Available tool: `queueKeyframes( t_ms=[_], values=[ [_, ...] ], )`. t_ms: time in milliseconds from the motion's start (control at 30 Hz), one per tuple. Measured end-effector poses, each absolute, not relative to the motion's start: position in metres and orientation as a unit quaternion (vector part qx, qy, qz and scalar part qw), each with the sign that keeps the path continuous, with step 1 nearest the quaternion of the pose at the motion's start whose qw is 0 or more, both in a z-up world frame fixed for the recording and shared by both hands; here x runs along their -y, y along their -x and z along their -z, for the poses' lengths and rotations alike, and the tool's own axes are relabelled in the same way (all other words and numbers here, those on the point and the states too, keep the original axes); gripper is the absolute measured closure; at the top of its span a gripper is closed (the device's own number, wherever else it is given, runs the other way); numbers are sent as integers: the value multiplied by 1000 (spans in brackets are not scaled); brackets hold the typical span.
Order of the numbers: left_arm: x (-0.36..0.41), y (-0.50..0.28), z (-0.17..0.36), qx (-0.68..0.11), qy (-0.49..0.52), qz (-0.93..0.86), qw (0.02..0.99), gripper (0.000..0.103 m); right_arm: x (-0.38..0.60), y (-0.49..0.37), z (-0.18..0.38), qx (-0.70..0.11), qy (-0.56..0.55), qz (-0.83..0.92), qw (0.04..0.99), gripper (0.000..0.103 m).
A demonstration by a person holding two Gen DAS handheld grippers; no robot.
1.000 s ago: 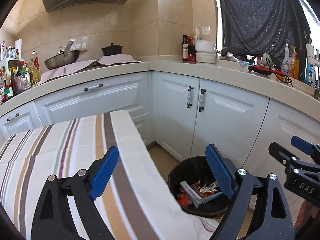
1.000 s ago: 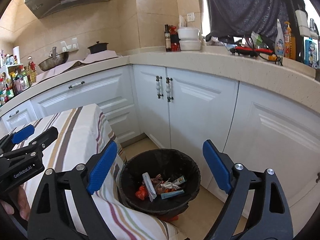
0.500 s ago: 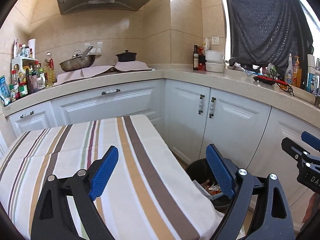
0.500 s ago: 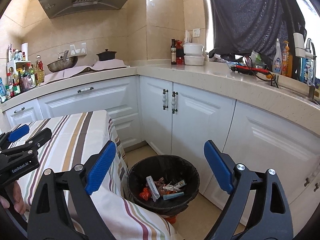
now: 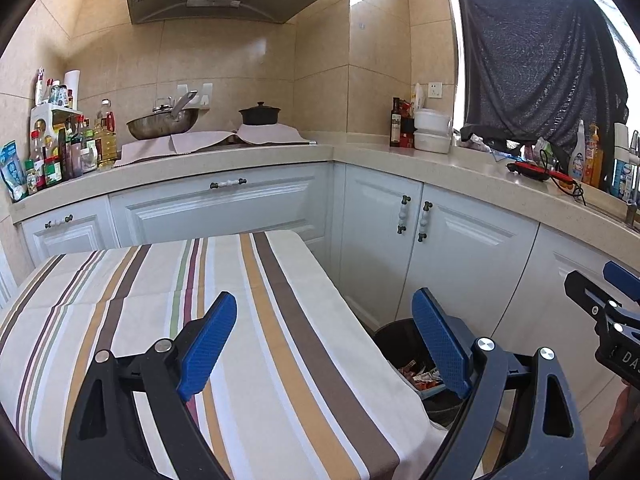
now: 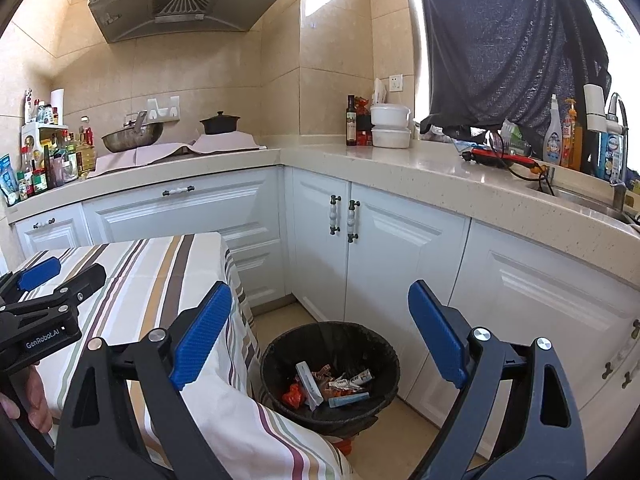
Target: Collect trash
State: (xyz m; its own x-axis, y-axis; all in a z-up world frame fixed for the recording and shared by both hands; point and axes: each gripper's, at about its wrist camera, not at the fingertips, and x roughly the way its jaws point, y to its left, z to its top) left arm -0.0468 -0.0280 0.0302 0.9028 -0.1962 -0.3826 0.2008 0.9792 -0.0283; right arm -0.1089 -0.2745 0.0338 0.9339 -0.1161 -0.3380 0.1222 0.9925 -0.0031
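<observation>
The right wrist view looks straight into the black trash bin, which stands on the floor between the striped tablecloth's hanging edge and the white cabinets. Its whole rim shows there, and the trash lies in the bottom: a white packet, a light-blue strip, red and silvery wrappers (what they once held cannot be told). The left wrist view shows only a slice of the bin, cut off by the cloth and by the gripper's own right finger, but it gives the wide bare top of the tablecloth.

The white packet's long axis runs from upper left to lower right in the right view; the blue strip lies nearly crosswise beside it.

The right gripper hangs above the bin, its blue fingers spread wide with nothing between them. The left gripper is spread just as wide and empty, over the table's edge.
</observation>
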Motion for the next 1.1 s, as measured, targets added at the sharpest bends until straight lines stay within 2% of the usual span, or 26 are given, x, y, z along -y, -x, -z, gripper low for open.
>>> queueKeyframes(
  t_ms=[1100],
  values=[
    [24, 46, -30, -197, -4, 98, 975, 16, 274, 109, -32, -174, -8, 60, 983, 15]
  ],
)
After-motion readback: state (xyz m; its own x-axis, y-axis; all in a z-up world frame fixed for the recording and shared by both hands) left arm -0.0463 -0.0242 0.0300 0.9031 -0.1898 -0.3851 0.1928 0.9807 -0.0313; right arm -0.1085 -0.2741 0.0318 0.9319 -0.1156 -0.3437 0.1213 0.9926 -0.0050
